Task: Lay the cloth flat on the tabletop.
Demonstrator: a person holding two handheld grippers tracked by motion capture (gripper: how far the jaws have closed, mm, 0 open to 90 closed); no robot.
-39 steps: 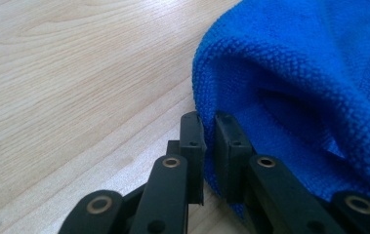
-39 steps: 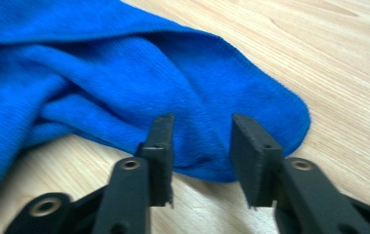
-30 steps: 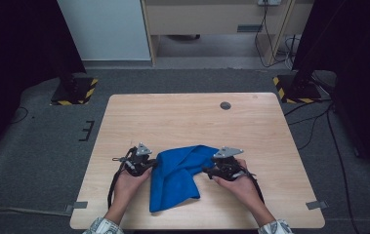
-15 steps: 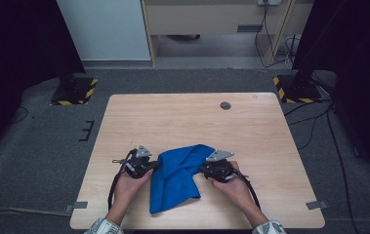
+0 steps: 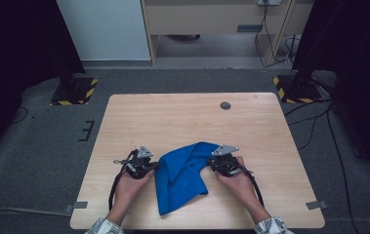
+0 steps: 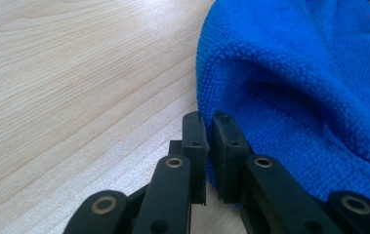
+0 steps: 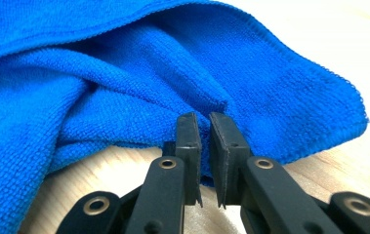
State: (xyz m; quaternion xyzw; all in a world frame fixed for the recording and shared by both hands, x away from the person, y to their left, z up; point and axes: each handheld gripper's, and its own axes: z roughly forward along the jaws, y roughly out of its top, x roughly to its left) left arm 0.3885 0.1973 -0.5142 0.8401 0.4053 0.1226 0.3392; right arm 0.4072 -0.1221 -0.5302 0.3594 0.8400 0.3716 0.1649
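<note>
Nearest the person, two forearms come in from the table's (image 5: 124,112) near edge, each hand wrapped around a gripper lying low and roughly level, pointing inward at the blue cloth (image 5: 182,178) between them. The cloth lies rumpled on the near half of the table, its long end trailing toward the person. The right gripper (image 7: 204,122) has just been closing its jaws, which were wider a second ago; now they stand nearly together with a fold of the cloth's edge pinched between them. That appears to complete a two-handed hold, since the left gripper (image 6: 211,124) is clamped on the cloth's opposite edge, jaws almost touching with fabric caught between. With both sides held, lifting or spreading the cloth looks like the likely next move. Farther off, a small dark disc (image 5: 225,105) sits near the table's far edge, well apart from the work.
</note>
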